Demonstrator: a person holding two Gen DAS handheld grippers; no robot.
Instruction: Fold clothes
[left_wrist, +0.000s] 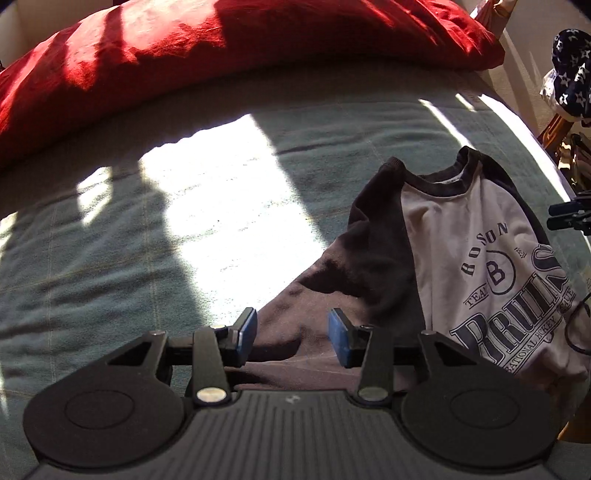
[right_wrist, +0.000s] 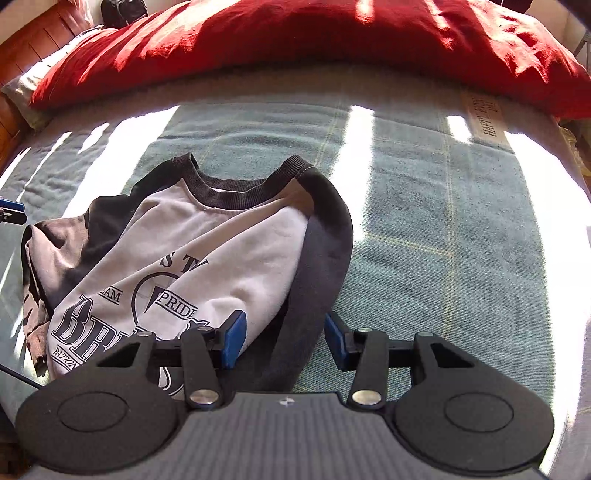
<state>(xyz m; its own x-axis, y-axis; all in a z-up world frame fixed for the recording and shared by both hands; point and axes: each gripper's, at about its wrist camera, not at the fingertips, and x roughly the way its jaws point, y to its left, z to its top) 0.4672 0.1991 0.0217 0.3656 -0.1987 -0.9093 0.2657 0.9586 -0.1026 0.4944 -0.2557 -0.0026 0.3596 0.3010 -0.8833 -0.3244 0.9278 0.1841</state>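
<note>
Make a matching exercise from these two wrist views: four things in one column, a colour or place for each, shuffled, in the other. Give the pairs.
Things:
1. pillow
2. blanket
3. shirt collar
4. left gripper

Descriptions:
A. dark ribbed band
B. red, along the far edge
C. open above a dark sleeve
D. grey-green, under the shirt

Pairs: 1-B, 2-D, 3-A, 4-C

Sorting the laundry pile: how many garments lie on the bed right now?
1: a shirt with dark sleeves lies on the blanket, below the red pillow. Starred fabric beside the bed may be another; more may be hidden.
</note>
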